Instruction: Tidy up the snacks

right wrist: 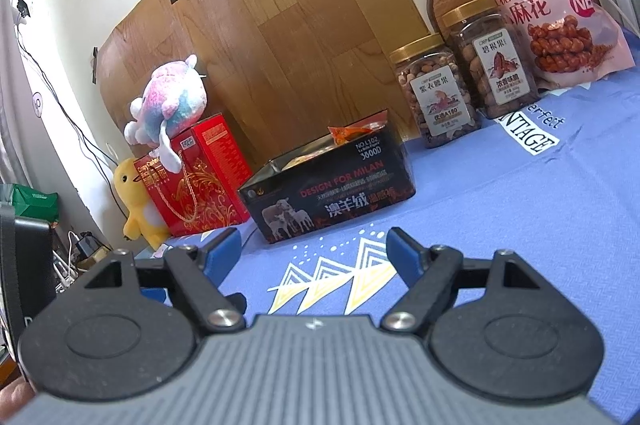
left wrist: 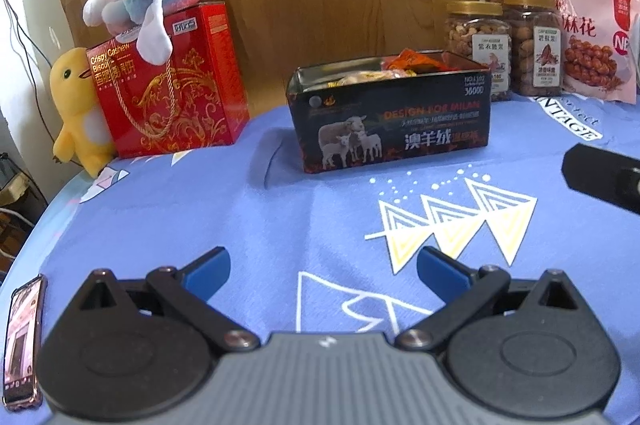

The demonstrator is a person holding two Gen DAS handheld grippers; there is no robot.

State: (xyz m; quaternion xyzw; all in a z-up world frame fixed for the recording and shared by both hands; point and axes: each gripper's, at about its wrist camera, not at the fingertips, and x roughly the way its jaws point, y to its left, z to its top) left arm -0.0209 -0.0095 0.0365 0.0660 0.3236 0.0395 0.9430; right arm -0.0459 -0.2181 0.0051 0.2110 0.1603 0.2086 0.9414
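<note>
Both grippers, left point(left wrist: 323, 267) and right point(right wrist: 314, 253), hover with jaws apart and empty over bare blue cloth point(left wrist: 240, 217). At frame centre stands the open tin point(left wrist: 390, 117), snacks inside, clear cloth all round it; jars point(left wrist: 478, 45) and a pink bag point(left wrist: 588, 37) line the upper right edge.

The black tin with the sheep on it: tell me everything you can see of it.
The black tin is a rectangular, lidless box that looks like metal, with a thin shiny rim. Its long side shows sheep, flame-like orange patterning, "DESIGN FOR MILAN" and white Chinese characters. It stands upright on the blue printed cloth, near the middle, apart from the red gift box and the nut jars. Wrapped snacks fill it, an orange packet rising above the rim. Nothing grips it.
</note>
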